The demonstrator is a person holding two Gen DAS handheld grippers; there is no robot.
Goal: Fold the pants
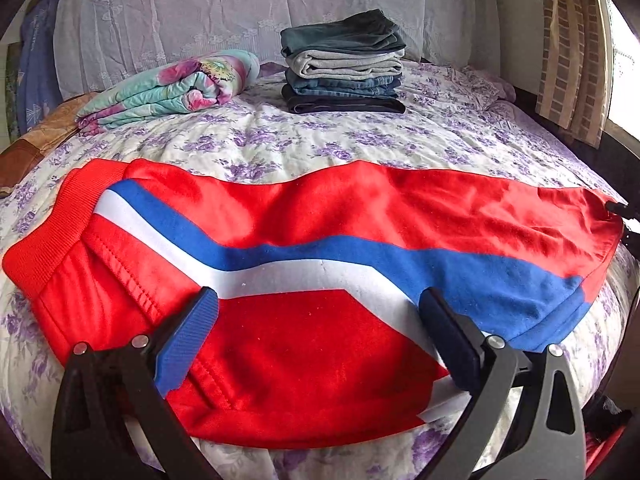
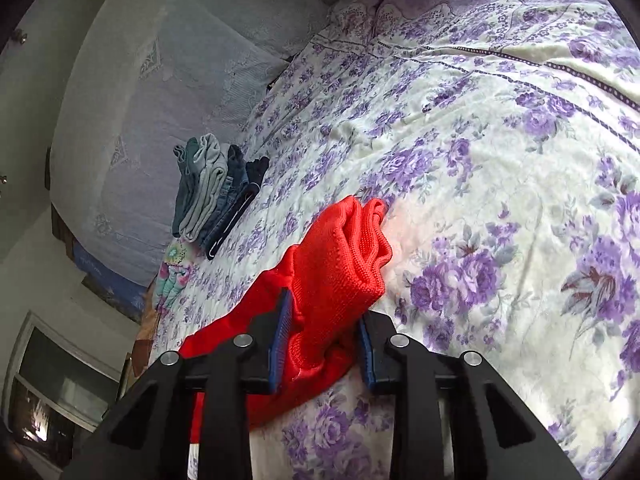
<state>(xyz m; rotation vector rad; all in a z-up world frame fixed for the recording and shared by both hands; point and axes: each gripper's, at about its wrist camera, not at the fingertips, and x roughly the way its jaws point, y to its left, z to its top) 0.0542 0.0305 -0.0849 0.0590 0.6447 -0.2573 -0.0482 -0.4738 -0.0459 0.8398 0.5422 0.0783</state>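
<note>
Red pants (image 1: pixel 304 216) with a blue and white side stripe lie across the floral bed, waistband at the left, legs stacked. My left gripper (image 1: pixel 320 300) is open just above the pants' near edge, fingers spread over the red and white cloth. In the right wrist view my right gripper (image 2: pixel 326 320) is shut on the red ribbed cuff end (image 2: pixel 344 248) of the pants, bunched between the blue pads. That gripper's tip shows at the far right edge of the left wrist view (image 1: pixel 622 216).
A stack of folded pants (image 1: pixel 344 64) sits at the back of the bed, also in the right wrist view (image 2: pixel 216 192). A rolled floral quilt (image 1: pixel 176 88) lies left of it. A lace-covered headboard (image 1: pixel 240 8) stands behind. Curtains (image 1: pixel 572 48) hang at right.
</note>
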